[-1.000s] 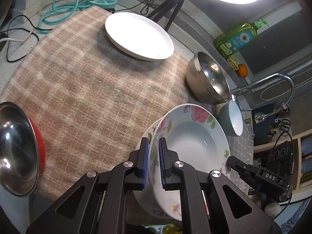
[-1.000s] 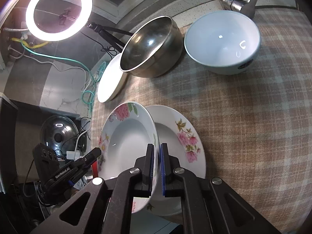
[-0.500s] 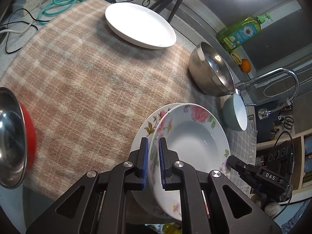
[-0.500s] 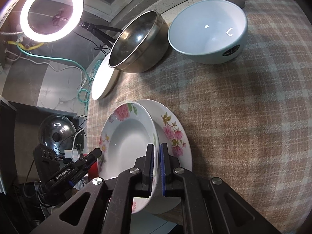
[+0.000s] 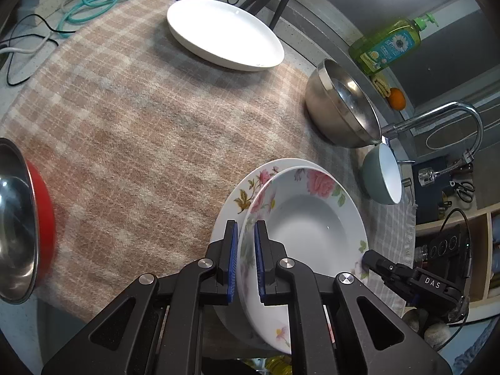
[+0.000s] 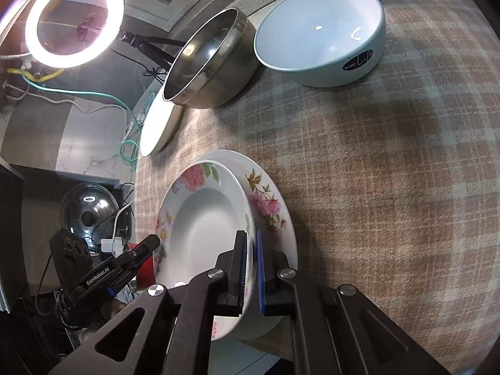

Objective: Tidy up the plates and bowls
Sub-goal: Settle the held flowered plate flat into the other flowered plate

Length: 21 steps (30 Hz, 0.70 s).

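Observation:
A deep floral plate [image 5: 306, 218] is gripped at both sides of its rim. My left gripper [image 5: 245, 228] is shut on the near-left rim, and my right gripper [image 6: 251, 237] is shut on the opposite rim. Each gripper shows in the other's view, the right gripper [image 5: 368, 256] at the plate's right edge and the left gripper [image 6: 150, 243] at its left edge. Under the plate [image 6: 203, 218] a second floral plate [image 6: 272, 206] lies on the checked cloth, its rim [image 5: 247, 187] peeking out. I cannot tell whether the two plates touch.
A plain white plate [image 5: 225, 34] lies at the cloth's far side. A steel bowl [image 5: 337, 115] and a teal bowl [image 5: 381, 178] stand by the tap. At the left edge another steel bowl [image 5: 15, 225] sits inside a red bowl [image 5: 43, 218]. Cables and a ring light lie beyond the cloth.
The held floral plate has shifted a little further over the lower floral plate, covering more of it. Both grips stay the same.

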{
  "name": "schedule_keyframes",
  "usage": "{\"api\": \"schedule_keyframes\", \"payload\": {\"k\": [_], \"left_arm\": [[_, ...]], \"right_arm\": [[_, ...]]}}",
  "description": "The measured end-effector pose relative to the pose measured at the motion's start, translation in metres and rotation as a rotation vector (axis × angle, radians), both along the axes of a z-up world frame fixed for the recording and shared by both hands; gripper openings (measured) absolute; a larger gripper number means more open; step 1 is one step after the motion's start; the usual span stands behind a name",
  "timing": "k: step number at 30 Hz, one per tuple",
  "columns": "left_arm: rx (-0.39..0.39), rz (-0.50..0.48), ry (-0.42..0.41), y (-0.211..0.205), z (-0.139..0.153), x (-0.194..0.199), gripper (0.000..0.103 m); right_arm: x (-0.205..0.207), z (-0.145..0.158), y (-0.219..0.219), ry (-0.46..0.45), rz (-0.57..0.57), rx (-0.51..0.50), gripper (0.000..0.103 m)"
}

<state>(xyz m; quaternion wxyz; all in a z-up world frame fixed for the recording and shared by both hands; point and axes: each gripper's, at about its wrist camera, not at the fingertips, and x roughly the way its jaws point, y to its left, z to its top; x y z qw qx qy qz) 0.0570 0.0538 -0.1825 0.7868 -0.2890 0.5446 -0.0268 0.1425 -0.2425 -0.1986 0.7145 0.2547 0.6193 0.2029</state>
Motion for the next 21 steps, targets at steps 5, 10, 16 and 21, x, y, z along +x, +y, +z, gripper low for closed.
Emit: {"api": "schedule_keyframes", "payload": {"k": [5,10,16,21], "left_arm": [[0.003,-0.004,0.004,-0.0015,-0.0025,0.0008,0.009],[0.008,-0.011,0.009,-0.0029,-0.0041,0.0019,0.009],[0.018,-0.015,0.011,-0.0031,-0.0057,0.0047,0.009],[0.019,-0.02,0.011,-0.0033,-0.0067,0.0062,0.009]], "right_arm": [[0.0005,-0.0019,-0.0003,0.004,-0.002,-0.003,0.006],[0.0007,-0.0044,-0.001,0.007,-0.005,-0.005,0.006],[0.0006,-0.0062,-0.0007,0.008,-0.003,-0.007,0.006],[0.0003,-0.0073,-0.0007,0.01,-0.002,-0.011,0.006]]}}
